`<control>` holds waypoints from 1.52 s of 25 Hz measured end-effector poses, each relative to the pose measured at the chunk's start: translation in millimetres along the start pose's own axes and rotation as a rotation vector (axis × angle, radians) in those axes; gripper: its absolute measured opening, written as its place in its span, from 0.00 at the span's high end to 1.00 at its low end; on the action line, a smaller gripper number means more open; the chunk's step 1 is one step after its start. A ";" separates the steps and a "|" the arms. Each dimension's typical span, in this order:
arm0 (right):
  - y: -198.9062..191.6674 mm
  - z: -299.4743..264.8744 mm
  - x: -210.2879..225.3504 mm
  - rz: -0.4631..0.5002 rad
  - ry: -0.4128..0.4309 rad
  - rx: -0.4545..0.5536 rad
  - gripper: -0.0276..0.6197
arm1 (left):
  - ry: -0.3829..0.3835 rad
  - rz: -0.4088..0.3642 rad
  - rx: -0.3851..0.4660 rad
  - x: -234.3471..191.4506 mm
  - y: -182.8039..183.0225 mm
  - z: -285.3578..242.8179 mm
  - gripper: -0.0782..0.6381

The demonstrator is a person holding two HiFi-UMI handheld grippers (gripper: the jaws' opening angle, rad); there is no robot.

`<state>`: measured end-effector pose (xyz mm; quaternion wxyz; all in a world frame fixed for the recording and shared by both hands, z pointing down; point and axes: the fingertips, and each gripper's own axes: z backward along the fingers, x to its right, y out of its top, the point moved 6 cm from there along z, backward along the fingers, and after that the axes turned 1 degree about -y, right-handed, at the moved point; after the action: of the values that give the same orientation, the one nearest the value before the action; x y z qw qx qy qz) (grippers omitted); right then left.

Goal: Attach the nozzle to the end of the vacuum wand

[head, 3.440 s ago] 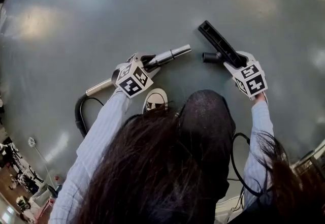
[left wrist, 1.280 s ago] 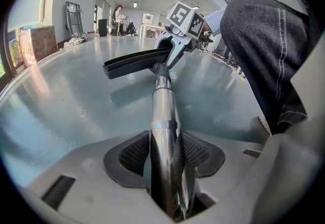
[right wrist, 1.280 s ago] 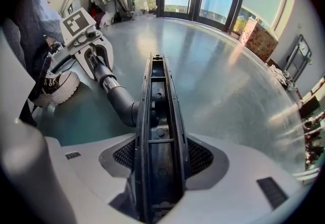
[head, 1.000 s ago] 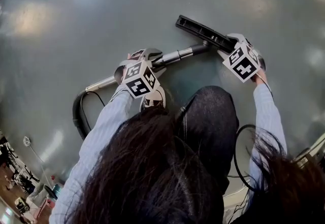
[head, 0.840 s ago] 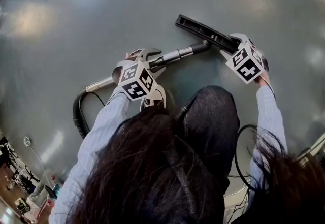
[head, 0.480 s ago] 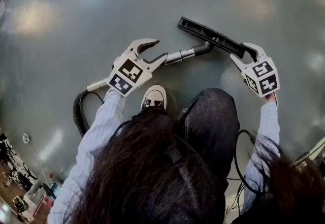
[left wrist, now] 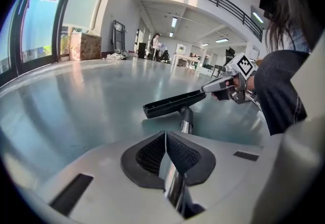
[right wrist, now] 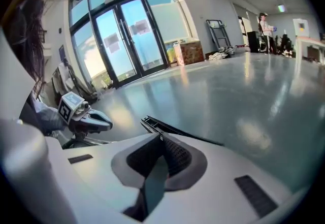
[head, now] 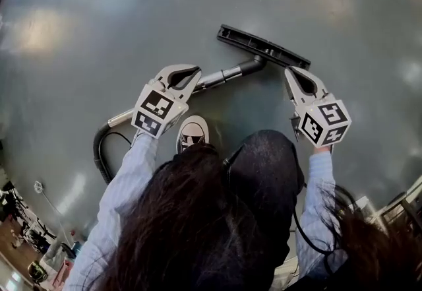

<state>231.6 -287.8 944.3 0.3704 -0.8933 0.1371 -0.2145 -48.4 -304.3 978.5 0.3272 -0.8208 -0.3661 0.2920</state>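
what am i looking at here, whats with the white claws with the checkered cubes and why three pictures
No robot here: a person holds a two-jaw gripper in each hand; the marker cubes are part of them. The top-down picture comes from a camera on the person's head. The other two come from cameras riding on the grippers, looking along their jaws. On the grey floor lies a metal vacuum wand with a black nozzle on its end and a black hose at the other. The left gripper and right gripper have just closed their jaws with nothing between them; both hover above the floor, holding nothing.
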 end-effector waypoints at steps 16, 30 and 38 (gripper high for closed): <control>52.1 75.3 -126.6 -0.179 0.134 -0.125 0.94 | 0.146 0.248 -0.076 75.4 64.3 181.8 0.88; 206.4 281.3 -241.0 -0.154 0.188 -0.182 0.94 | 0.083 0.210 -0.090 221.5 237.5 335.8 0.88; 263.9 350.7 -272.7 -0.154 0.181 -0.147 0.94 | 0.076 0.210 -0.003 289.0 340.1 391.6 0.88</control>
<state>141.6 -147.8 455.1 0.2724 -0.9030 0.1162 -0.3113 -28.2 -125.0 412.8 0.3073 -0.8657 -0.2657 0.2926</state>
